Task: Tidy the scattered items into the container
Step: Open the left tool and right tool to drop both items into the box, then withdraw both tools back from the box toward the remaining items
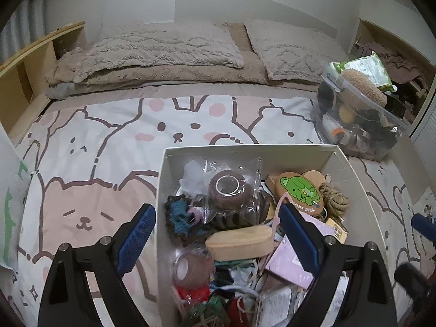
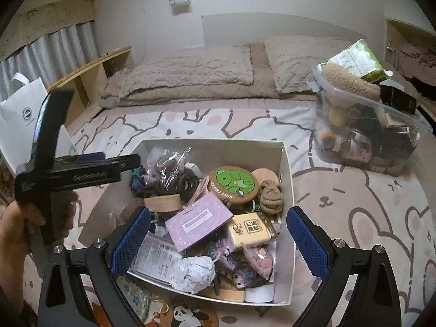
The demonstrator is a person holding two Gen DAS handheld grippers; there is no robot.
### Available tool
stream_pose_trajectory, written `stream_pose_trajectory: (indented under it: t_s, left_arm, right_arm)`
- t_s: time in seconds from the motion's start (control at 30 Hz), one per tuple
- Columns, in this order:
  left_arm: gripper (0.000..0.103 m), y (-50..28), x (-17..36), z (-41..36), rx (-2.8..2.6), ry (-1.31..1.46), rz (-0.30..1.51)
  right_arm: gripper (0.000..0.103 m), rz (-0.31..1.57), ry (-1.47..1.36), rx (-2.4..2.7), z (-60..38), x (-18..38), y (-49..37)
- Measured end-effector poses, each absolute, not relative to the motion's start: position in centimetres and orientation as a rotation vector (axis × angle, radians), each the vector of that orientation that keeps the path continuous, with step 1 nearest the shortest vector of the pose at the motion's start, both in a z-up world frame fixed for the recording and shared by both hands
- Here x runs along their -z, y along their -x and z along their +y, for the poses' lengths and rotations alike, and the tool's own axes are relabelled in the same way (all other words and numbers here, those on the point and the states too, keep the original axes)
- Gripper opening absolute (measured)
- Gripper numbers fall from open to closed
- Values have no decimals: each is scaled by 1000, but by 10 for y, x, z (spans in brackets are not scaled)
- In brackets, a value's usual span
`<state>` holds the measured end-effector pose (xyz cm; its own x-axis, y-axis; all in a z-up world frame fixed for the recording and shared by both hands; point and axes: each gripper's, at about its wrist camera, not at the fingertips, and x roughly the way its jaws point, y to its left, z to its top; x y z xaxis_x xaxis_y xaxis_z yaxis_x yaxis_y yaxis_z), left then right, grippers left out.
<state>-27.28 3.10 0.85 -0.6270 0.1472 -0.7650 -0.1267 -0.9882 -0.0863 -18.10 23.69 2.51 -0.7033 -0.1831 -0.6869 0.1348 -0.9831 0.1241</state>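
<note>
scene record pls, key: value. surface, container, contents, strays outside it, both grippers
surface: bed with cartoon-animal sheet
container: white box, open top, nearly full
contents: green bear coaster, purple card, rope knot, brown tape roll, wooden block
strays: panda item and floral pouch on the sheet by the box's near edge
other: clear bin, full, far right
left gripper: open, empty, over the box
right gripper: open, empty, over the box

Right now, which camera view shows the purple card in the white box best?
The right wrist view: the purple card lies whole on top of the pile, its label strip visible. In the left wrist view, a gripper finger covers part of it.
</note>
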Motion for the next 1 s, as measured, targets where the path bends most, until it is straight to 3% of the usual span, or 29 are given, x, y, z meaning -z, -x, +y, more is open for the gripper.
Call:
stream_pose_trajectory:
  t_s: [0.1, 0.2, 1.0]
  left_arm:
    - [93, 265, -17, 25, -2707, 1257, -40]
    - [103, 257, -26, 18, -2720, 1235, -57]
    - [103, 201, -52, 3, -2739, 1178, -7]
  right_arm:
    - [103, -123, -1094, 2773, 239, -28, 178]
    - [103, -122, -1120, 2778, 240, -29, 178]
    - [103, -127, -1099, 2830, 242, -44, 165]
